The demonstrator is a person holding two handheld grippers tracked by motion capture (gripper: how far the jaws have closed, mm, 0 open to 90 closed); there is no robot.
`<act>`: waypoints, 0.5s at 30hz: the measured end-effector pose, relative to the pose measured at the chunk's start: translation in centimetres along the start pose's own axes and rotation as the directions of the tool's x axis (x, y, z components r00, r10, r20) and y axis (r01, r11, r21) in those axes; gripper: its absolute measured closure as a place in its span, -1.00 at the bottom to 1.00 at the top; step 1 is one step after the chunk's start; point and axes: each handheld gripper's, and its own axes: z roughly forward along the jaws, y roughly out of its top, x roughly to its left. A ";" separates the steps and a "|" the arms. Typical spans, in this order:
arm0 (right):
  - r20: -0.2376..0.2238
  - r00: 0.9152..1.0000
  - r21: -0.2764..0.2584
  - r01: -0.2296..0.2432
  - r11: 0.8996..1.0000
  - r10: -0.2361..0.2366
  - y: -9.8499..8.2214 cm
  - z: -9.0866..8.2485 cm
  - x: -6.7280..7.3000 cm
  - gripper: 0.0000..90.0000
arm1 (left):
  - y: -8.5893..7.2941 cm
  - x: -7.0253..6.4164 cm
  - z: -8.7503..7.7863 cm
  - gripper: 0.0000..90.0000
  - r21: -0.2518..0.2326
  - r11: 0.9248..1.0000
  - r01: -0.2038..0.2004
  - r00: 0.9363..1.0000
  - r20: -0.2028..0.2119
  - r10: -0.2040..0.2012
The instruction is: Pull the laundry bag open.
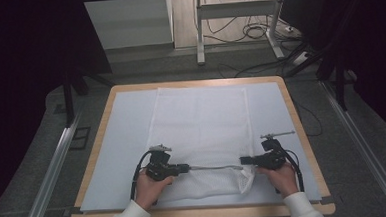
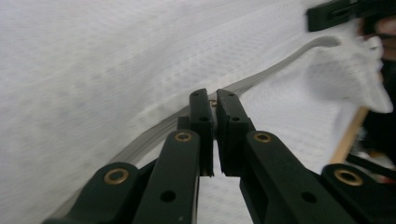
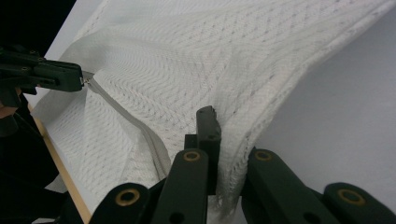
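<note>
The mesh bag (image 1: pixel 202 133) lies on the table (image 1: pixel 102 143) at centre frame; the left gripper (image 1: pixel 186 167) and right gripper (image 1: pixel 242 160) flank its lower edge.

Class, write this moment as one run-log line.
left gripper: shut on zipper pull | right gripper: shut on mesh bag edge | zipper: stretched between them | table: bag lies flat

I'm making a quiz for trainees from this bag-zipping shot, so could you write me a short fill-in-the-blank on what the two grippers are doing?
1. The left gripper is shut on the zipper ____.
2. The right gripper is shut on the ____ of the white mesh bag.
3. The zipper runs ____ the two grippers.

Missing words: pull; edge; between
</note>
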 end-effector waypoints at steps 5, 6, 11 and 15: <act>0.007 1.000 -0.002 0.001 1.000 -0.001 0.0 -0.1 -0.1 0.96 | -0.3 0.7 -0.9 0.92 -0.015 1.000 0.020 1.000 -0.010 -0.020; 0.008 1.000 -0.002 0.001 1.000 -0.001 0.0 -0.1 -0.1 0.96 | -0.4 0.9 -1.1 0.92 -0.017 1.000 0.022 1.000 -0.011 -0.022; 0.009 1.000 -0.002 0.000 1.000 0.000 0.0 -0.1 -0.1 0.96 | -0.9 1.6 -1.9 0.92 -0.024 0.999 0.036 0.999 -0.019 -0.037; 0.009 1.000 -0.001 0.003 1.000 -0.003 0.0 0.0 -0.1 0.96 | -1.1 1.9 -2.3 0.92 -0.020 0.999 0.042 0.999 -0.032 -0.042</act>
